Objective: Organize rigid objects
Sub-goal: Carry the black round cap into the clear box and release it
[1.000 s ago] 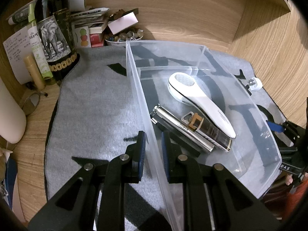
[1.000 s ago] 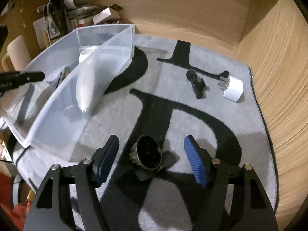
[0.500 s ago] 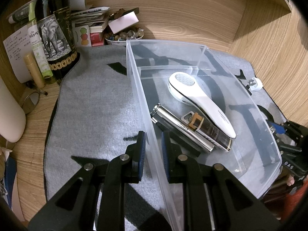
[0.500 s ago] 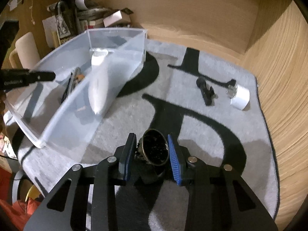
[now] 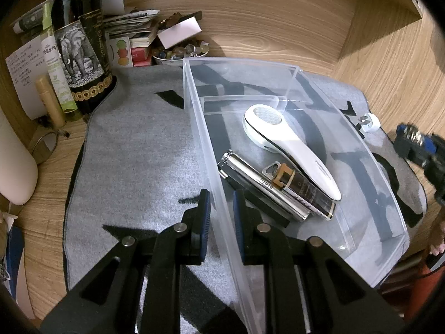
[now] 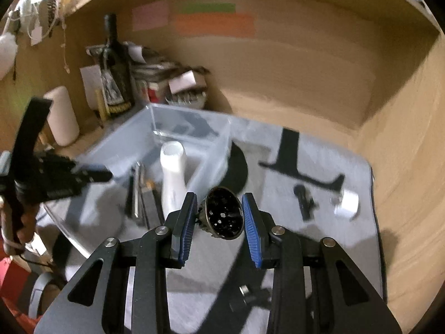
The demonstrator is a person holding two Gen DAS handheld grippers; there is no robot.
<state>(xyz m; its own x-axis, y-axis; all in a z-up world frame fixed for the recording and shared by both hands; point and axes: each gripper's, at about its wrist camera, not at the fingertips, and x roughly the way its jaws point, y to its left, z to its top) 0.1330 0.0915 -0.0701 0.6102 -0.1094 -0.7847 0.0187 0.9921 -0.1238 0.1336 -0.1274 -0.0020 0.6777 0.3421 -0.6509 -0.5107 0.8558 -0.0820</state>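
Nearest the right wrist camera, we see the right tool clamped on a dark, perforated cup-shaped object, held above the grey mat. Nearest the left wrist camera, the left tool pinches the near wall of the clear plastic bin — one pad outside, one inside. Within the bin we find a silver cylinder lying beside a dark tube with a tan band, and just past them a white handheld device resting partly over the tube. On the mat beyond the bin sit a white plug adapter and a small black piece, near each other. Farthest back on the wooden surface stands a dark bottle with an elephant label amid clutter.
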